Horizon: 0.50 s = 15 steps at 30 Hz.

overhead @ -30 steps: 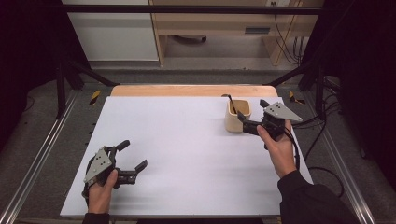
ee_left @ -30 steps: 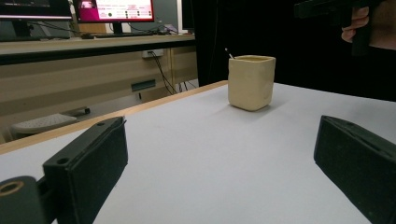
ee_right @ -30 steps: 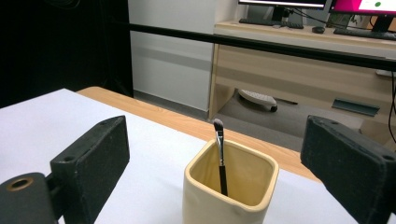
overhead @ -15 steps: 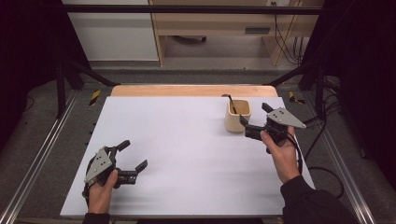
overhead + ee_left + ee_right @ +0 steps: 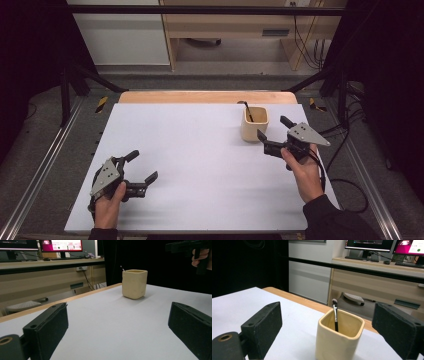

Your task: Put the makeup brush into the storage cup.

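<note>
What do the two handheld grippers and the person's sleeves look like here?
Both the left gripper and the right gripper are black, with flat rectangular jaws and a grey three-cornered plate on top. Black cables trail from each. The right sleeve is dark.

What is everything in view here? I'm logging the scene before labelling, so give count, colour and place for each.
cup: one, cream, far right of the table, near the right gripper.
brush: one, black handle, standing in the cup, leaning on its rim.
table: one, white top with a wooden far edge.
left gripper: one, black, open, near left of the table.
right gripper: one, black, open, beside the cup, not touching it.
</note>
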### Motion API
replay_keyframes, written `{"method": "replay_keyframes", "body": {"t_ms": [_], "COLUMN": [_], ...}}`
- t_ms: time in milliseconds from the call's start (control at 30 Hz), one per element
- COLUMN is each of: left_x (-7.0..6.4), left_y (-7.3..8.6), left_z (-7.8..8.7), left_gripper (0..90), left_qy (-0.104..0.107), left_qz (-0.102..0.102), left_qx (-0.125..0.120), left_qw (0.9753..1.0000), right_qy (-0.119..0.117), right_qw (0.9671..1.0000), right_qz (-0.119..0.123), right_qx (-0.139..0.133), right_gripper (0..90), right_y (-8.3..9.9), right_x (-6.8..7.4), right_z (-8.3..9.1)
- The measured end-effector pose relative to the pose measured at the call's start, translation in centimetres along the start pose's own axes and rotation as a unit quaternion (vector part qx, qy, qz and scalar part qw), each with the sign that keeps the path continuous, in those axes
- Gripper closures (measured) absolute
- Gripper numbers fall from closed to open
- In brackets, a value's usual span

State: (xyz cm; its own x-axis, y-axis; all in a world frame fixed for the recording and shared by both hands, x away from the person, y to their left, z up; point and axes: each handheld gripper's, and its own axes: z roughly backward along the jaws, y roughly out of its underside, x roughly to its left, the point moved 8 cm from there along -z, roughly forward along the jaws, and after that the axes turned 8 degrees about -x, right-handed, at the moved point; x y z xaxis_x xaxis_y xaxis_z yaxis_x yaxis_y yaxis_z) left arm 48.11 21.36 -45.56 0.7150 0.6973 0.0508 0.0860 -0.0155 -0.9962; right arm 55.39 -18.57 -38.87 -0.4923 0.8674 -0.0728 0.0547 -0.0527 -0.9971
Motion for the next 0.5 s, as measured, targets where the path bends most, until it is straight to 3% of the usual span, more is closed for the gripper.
{"method": "replay_keyframes", "body": {"t_ms": [500], "left_x": [0.0], "left_y": [0.0], "left_z": [0.0], "left_gripper": [2.5], "left_qy": [-0.001], "left_qz": [0.0], "left_qx": [-0.001], "left_qw": [1.0], "right_qy": [-0.022], "right_qw": [0.9997], "right_qz": [-0.006], "right_qx": [-0.012], "right_gripper": [9.1], "right_y": [1.7], "right_x": [0.9], "right_z": [2.1]}}
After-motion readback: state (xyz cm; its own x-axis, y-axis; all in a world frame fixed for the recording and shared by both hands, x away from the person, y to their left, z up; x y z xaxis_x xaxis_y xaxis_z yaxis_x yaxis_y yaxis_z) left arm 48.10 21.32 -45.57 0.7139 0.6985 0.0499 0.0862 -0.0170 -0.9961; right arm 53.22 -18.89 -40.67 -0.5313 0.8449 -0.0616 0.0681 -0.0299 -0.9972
